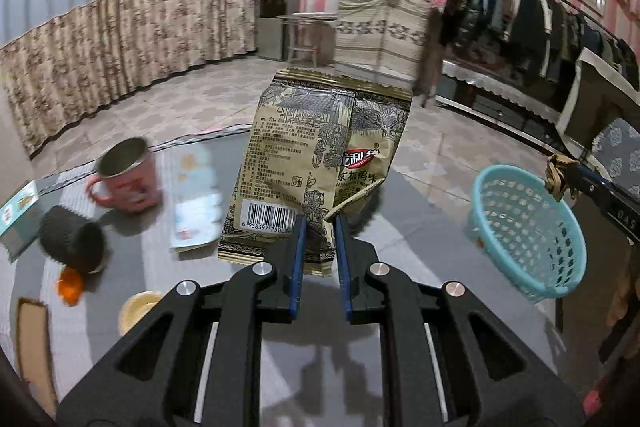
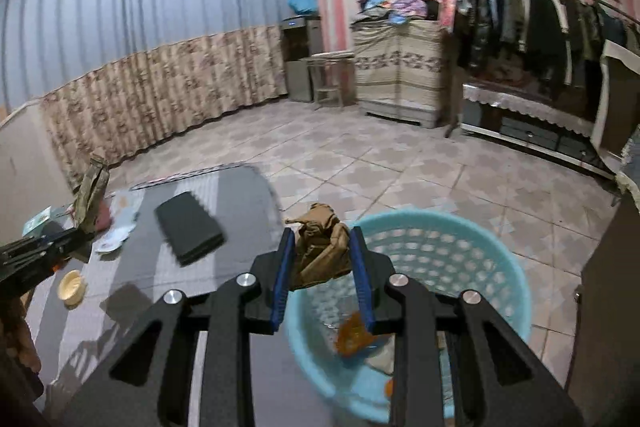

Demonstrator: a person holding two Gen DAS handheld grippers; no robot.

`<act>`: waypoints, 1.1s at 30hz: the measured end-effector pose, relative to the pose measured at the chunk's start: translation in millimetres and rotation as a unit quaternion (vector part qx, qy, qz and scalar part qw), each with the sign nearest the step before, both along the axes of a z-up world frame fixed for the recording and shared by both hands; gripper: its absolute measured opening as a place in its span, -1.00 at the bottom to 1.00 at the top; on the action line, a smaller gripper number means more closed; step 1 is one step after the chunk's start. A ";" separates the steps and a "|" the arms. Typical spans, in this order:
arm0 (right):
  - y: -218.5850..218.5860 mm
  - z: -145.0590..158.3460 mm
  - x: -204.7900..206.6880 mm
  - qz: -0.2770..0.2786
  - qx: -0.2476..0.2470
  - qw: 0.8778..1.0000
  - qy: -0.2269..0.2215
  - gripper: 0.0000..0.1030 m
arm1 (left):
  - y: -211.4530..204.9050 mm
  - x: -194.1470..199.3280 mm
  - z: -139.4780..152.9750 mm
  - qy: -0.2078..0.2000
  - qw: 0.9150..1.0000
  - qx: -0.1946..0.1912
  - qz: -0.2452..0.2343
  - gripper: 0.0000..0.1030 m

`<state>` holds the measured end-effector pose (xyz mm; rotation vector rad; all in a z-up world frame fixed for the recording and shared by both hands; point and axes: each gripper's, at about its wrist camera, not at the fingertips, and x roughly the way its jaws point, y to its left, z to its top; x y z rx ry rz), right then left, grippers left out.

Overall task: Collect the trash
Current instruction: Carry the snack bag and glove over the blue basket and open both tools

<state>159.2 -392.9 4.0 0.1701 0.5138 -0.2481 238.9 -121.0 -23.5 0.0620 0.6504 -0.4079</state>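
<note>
Grey striped tabletop (image 1: pixel 420 211) in pink-walled room; left tool (image 1: pixel 320 223) clamping snack wrapper (image 1: pixel 304 155), right tool (image 2: pixel 322 239) clamping brown wad (image 2: pixel 320 247).

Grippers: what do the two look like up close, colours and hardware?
Both the left gripper and the right gripper are alike: black angular linkage bodies with cut-out slots, round silver pivot pins, and flat fingers lined with blue pads. No cables or sleeves visible.

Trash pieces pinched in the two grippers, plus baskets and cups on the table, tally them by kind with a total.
Gold printed snack wrapper in the left gripper: 1
Crumpled brown paper wad in the right gripper: 1
Light blue perforated plastic basket: 1
Pink metal mug: 1
Dark ribbed cup lying on its side: 1
Total: 5
</note>
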 end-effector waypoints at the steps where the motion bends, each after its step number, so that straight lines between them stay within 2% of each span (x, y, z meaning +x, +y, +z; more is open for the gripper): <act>1: -8.9 -1.7 -1.1 -0.008 0.003 1.000 0.002 -0.44 | -10.5 -0.5 -1.6 0.001 1.000 0.001 -0.006 -0.74; 10: -82.1 -20.0 -11.5 -0.070 0.043 0.997 0.011 -0.44 | -111.4 -12.4 -20.1 0.009 0.996 0.008 -0.093 -0.74; 15: -98.0 -27.4 -10.5 -0.088 0.055 0.995 0.012 -0.44 | -170.1 -26.8 -30.0 0.007 0.988 0.020 -0.152 -0.74; 20: -104.6 -33.5 -10.4 -0.091 0.061 0.994 0.014 -0.45 | -210.4 -36.4 -38.7 0.008 0.982 0.027 -0.187 -0.74; 24: -107.5 -36.5 -16.5 -0.101 0.069 0.992 0.013 -0.45 | -225.3 -34.5 -43.5 0.014 0.980 0.028 -0.198 -0.52; 25: -109.8 -37.4 -17.4 -0.103 0.072 0.992 0.013 -0.45 | -226.2 -31.3 -44.0 0.016 0.980 0.028 -0.197 -0.41; 26: -111.5 -38.6 -17.8 -0.105 0.075 0.992 0.013 -0.45 | -224.8 -30.8 -44.1 0.017 0.980 0.026 -0.196 -0.17; 27: -112.8 -39.5 -17.8 -0.107 0.076 0.991 0.013 -0.45 | -225.1 -30.6 -43.7 0.017 0.981 0.023 -0.194 -0.05; 31: -111.3 -40.4 -18.1 -0.106 0.075 0.991 0.014 -0.44 | -214.6 -23.8 -34.7 0.016 0.983 0.007 -0.182 0.04; 33: -108.7 -41.0 -15.9 -0.102 0.073 0.992 0.017 -0.44 | -205.5 -20.8 -30.6 0.008 0.985 0.003 -0.170 0.16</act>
